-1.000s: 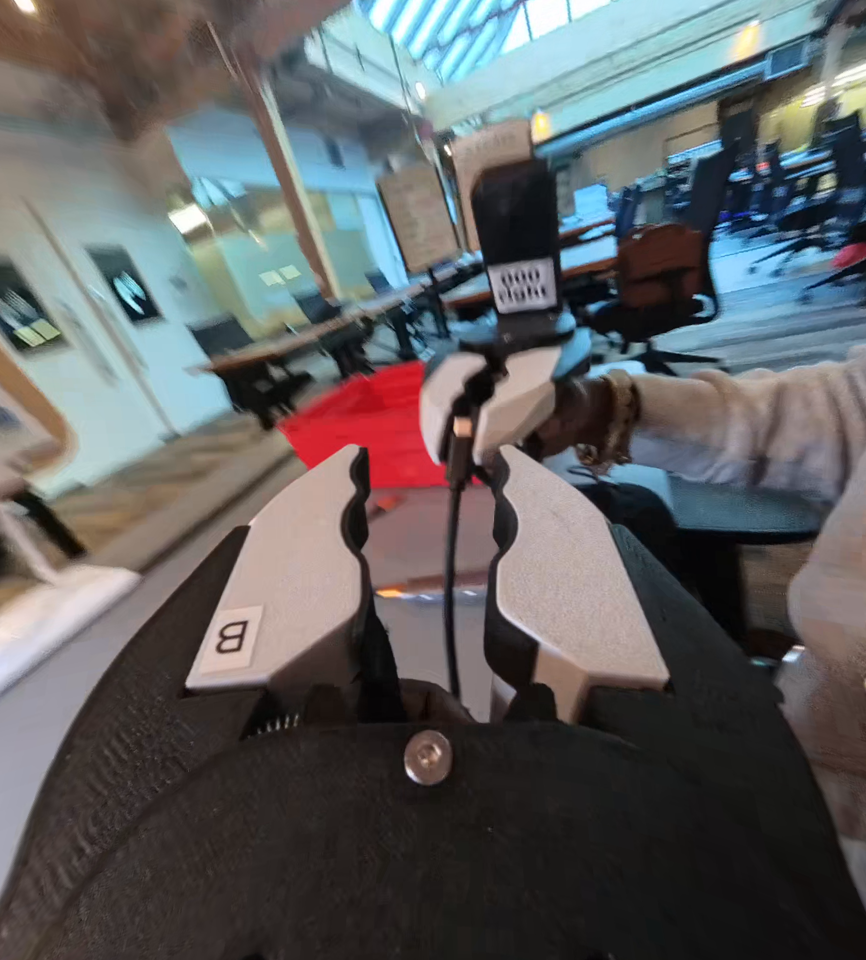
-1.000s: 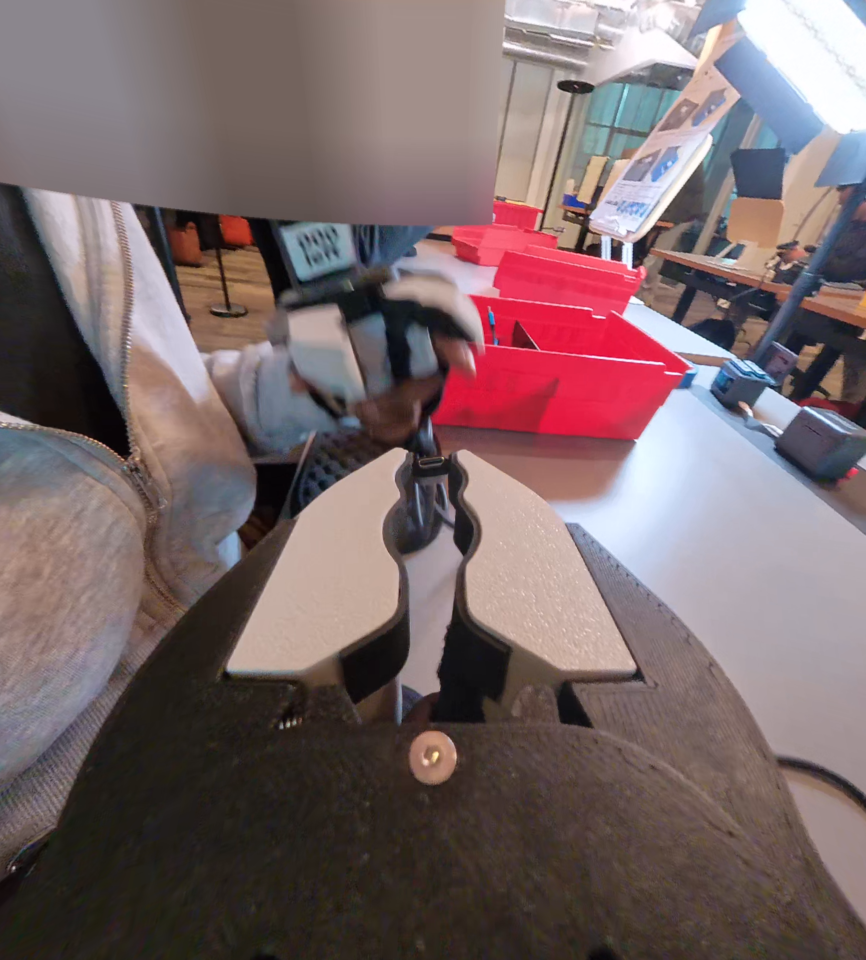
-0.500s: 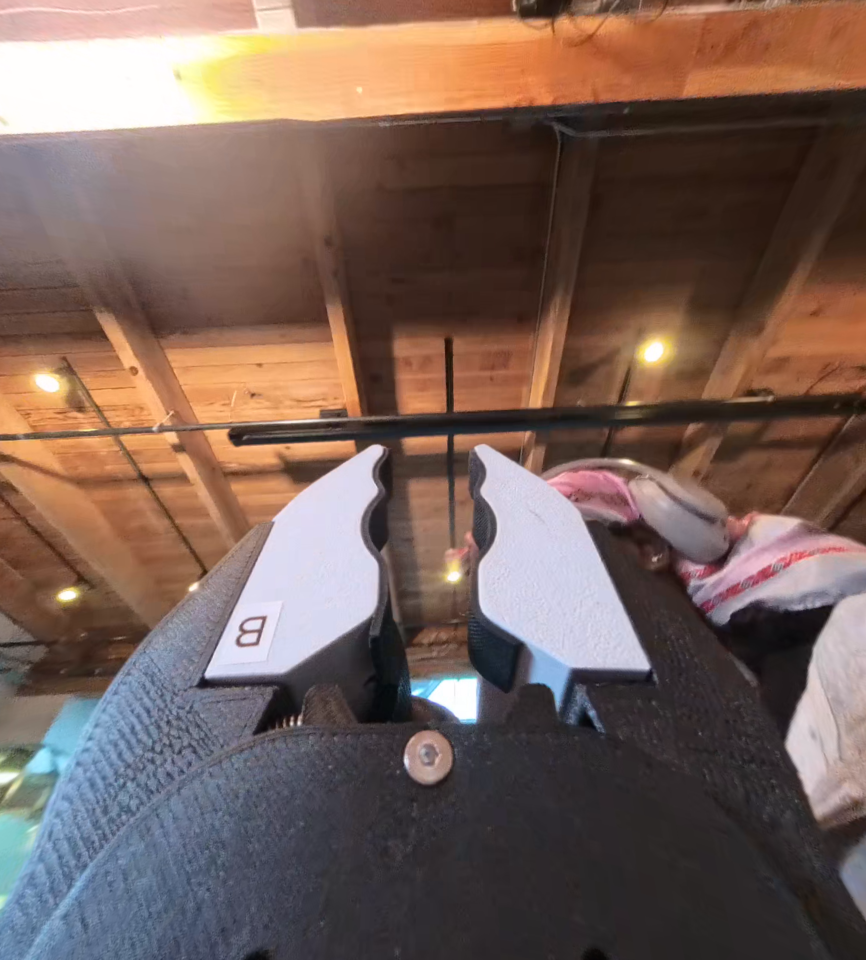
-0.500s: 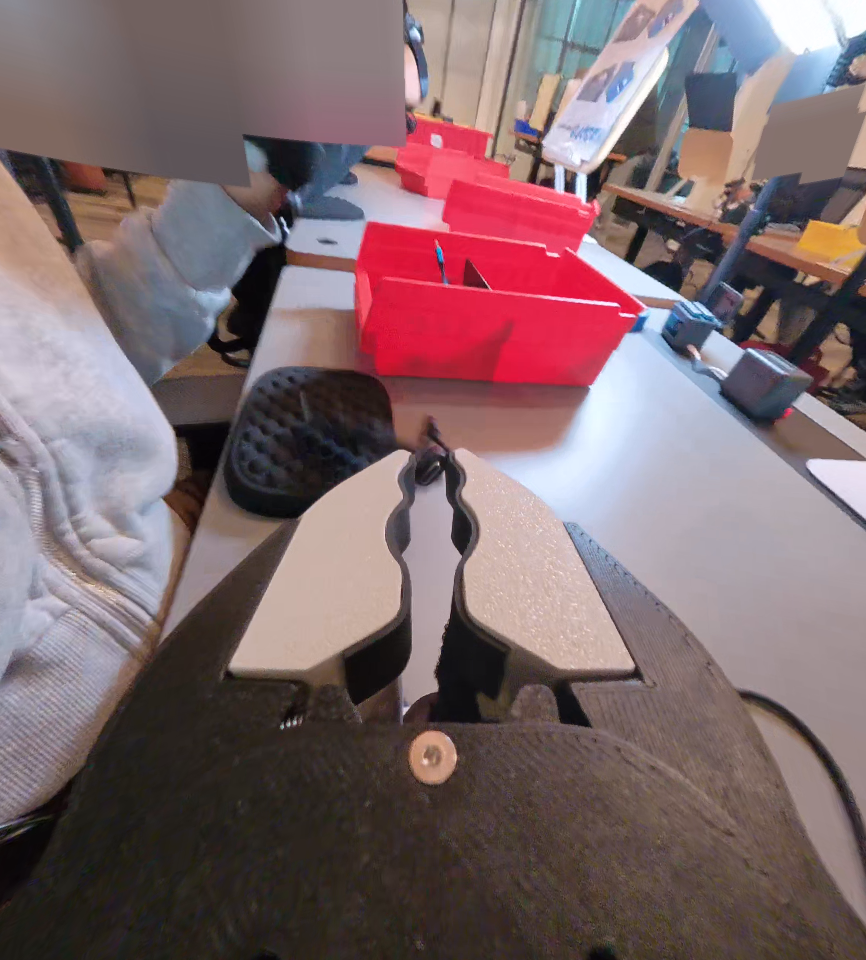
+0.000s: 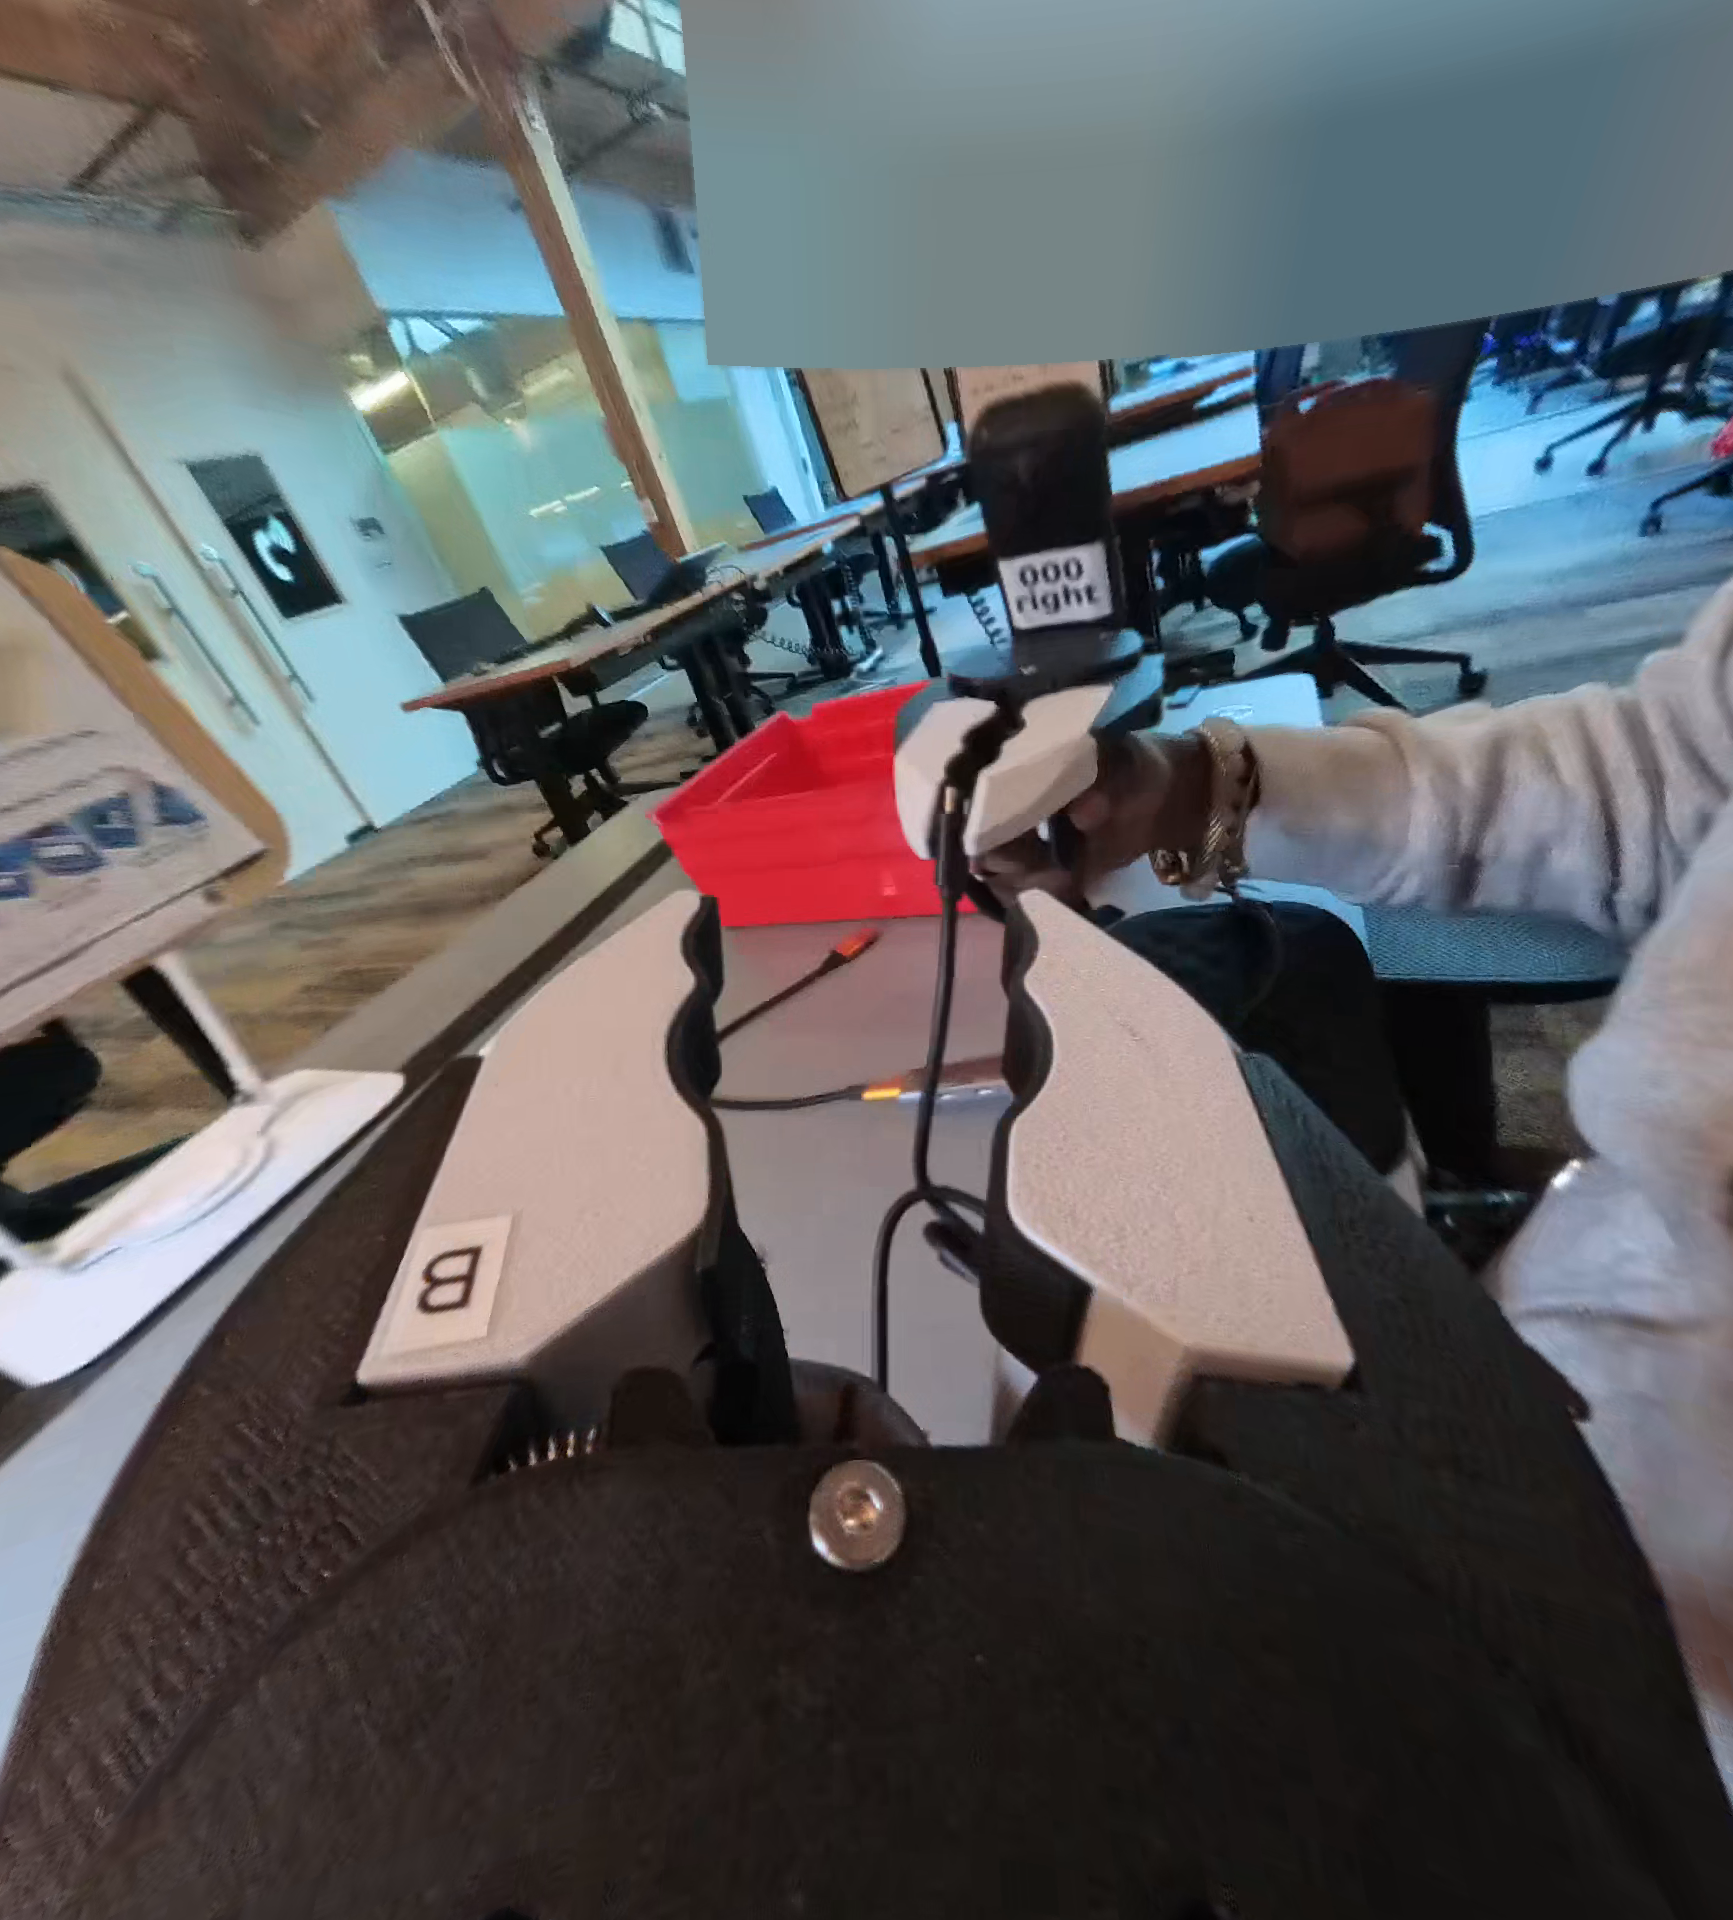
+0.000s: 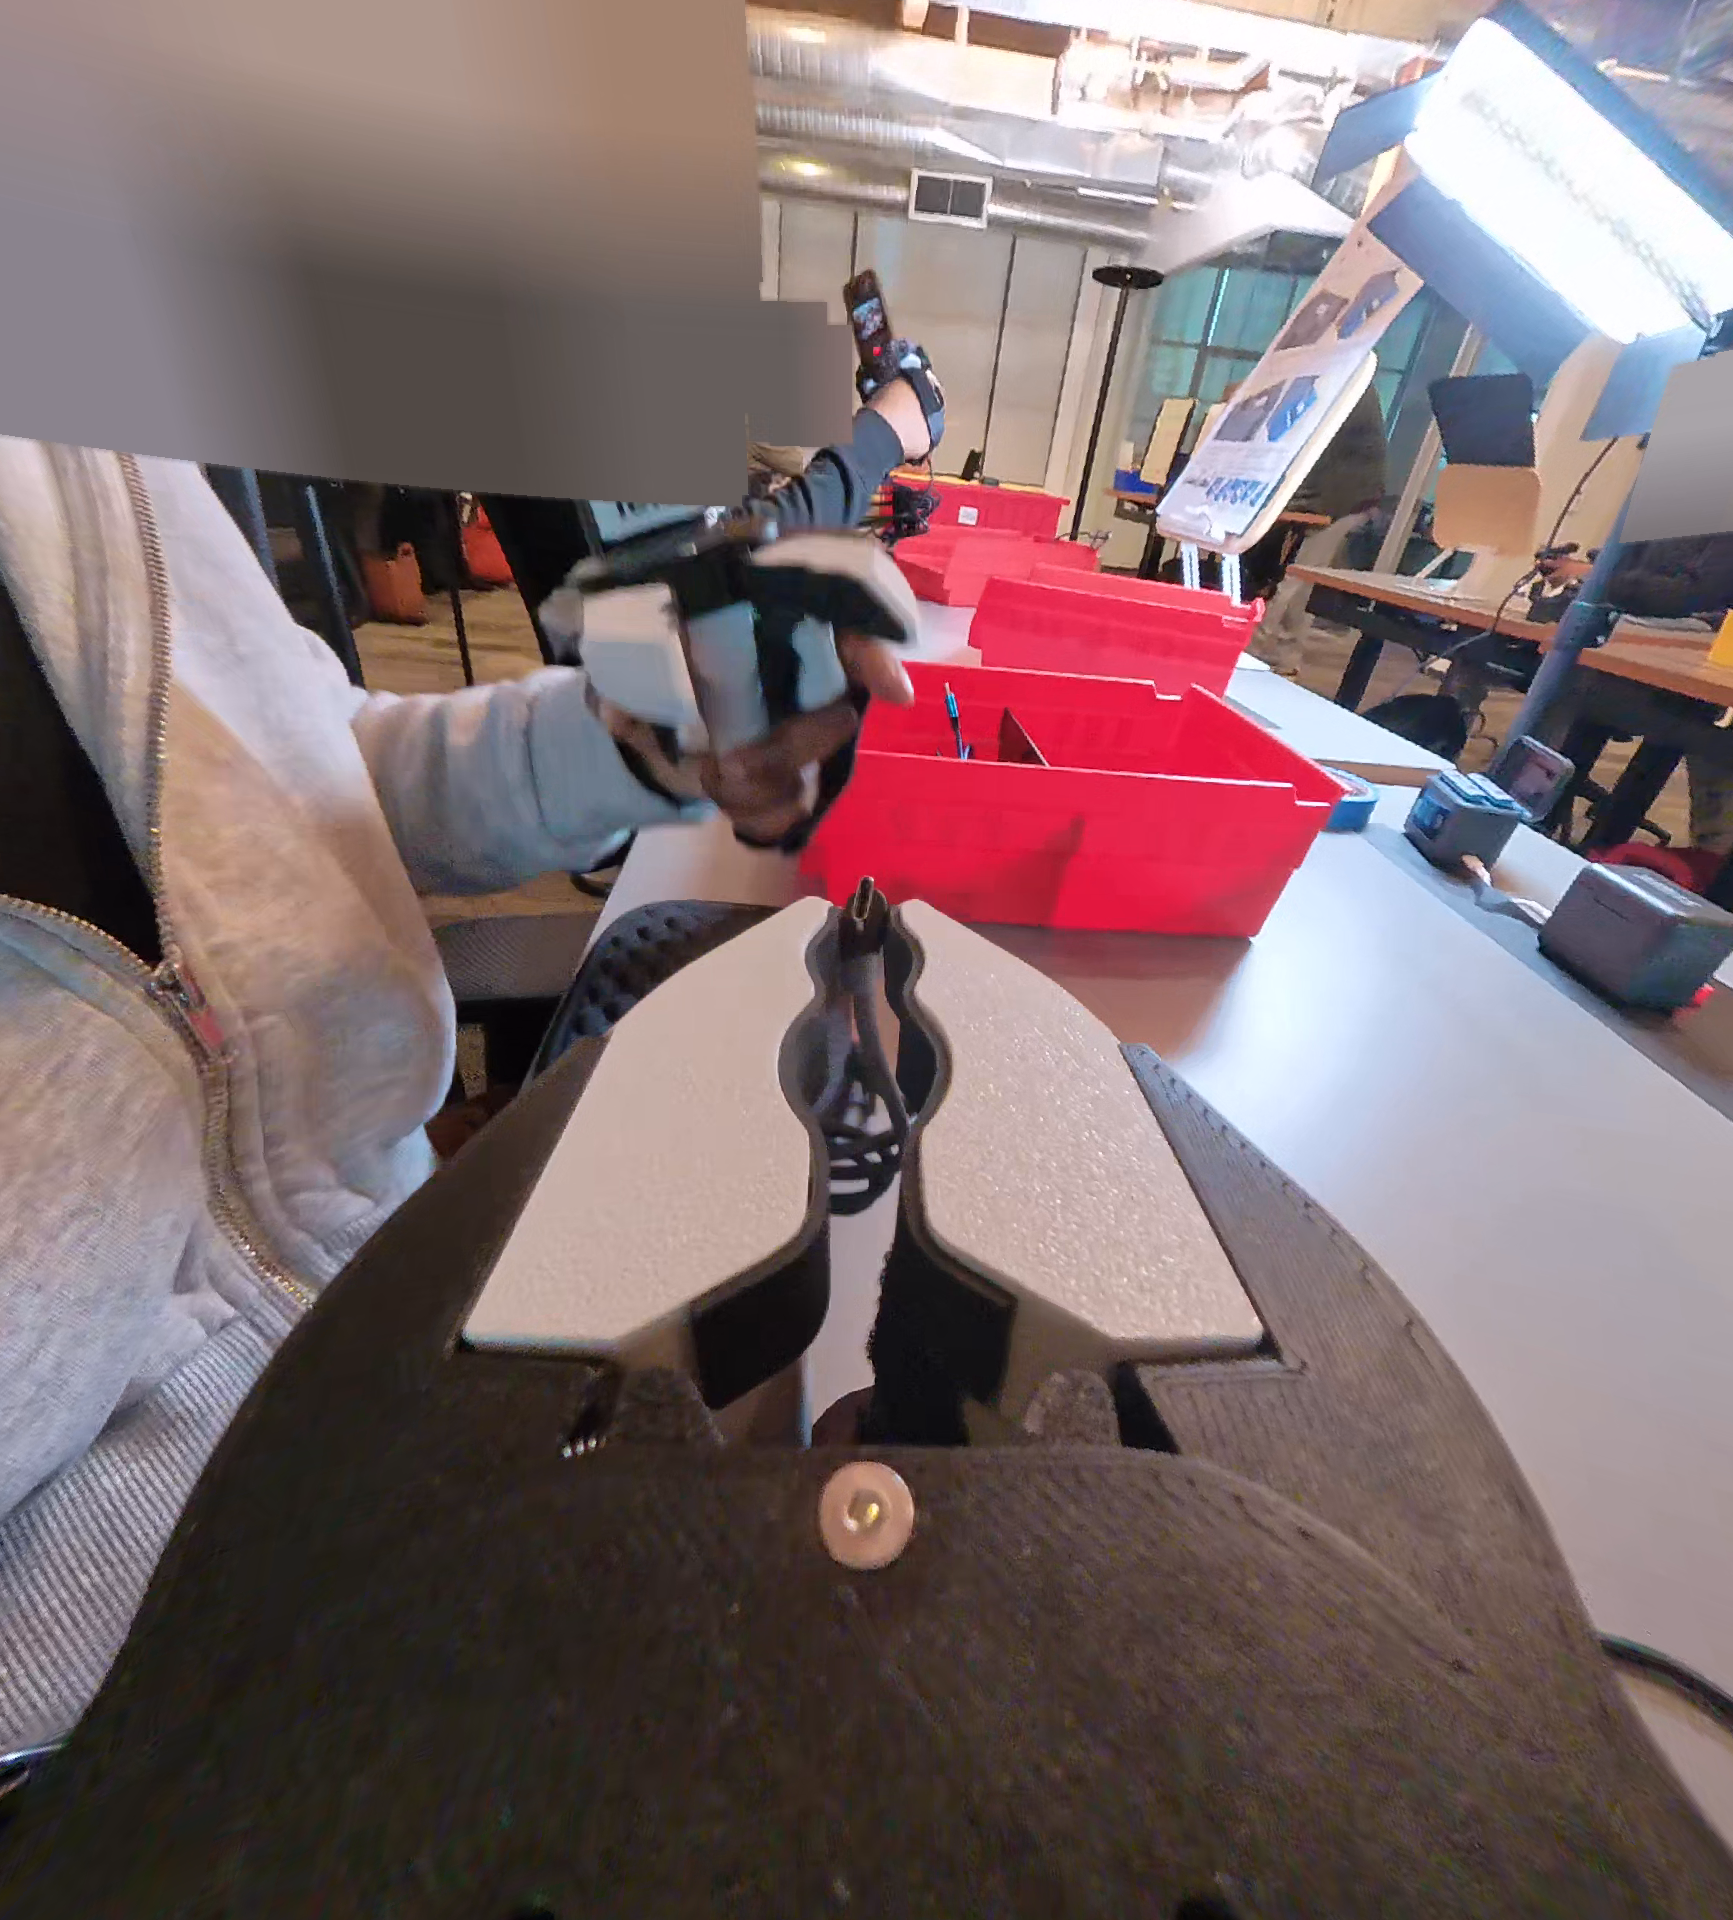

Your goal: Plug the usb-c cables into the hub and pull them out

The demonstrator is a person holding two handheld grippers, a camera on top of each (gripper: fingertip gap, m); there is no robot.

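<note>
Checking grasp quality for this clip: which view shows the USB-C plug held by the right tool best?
The right wrist view: the USB-C plug sticks out sharp and close between the right tool tips. The left wrist view shows that tool farther off, the plug small, its black cable hanging down.

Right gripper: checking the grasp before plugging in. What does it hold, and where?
The right gripper is shut on a black usb-c cable, pinched just behind its plug, which pokes past the tips.

Facing wrist views, shared red bin (image 5: 800, 821)
</note>
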